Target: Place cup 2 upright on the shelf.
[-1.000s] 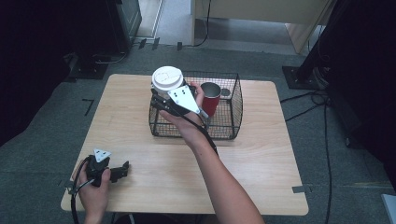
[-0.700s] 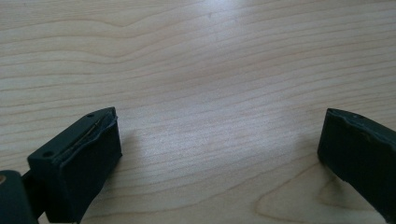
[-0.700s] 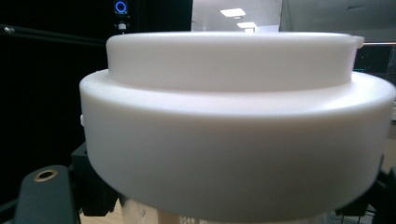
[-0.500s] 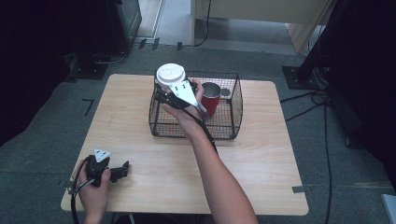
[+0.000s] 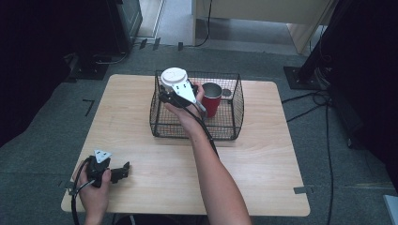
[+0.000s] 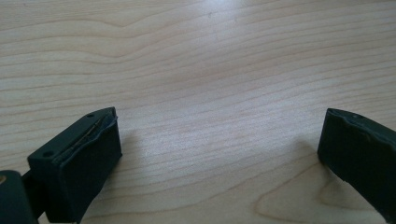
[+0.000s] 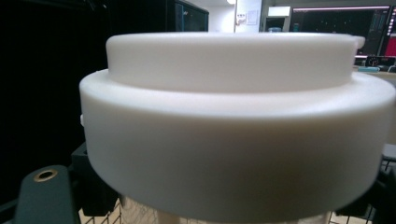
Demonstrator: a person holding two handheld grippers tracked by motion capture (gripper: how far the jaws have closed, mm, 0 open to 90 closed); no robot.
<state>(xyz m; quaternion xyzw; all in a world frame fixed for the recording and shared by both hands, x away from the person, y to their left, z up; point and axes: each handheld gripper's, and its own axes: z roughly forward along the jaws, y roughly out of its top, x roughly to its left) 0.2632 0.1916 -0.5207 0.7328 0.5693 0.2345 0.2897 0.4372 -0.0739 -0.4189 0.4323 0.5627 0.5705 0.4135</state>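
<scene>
Grippers: two, left gripper [image 5: 123, 169] near the table's front left corner, right gripper [image 5: 170, 92] over the basket's left end.
Hands: two, one per gripper.
Wire baskets: one, black basket [image 5: 234, 123] at the table's far middle.
White-lidded cups: one, cup [image 5: 174, 76] at the basket's far left corner, clamped between the right gripper's jaws.
Red mugs: one, mug [image 5: 212, 98] inside the basket, just right of the cup.
Tables: one, wooden table [image 5: 263, 164] under the basket.
</scene>
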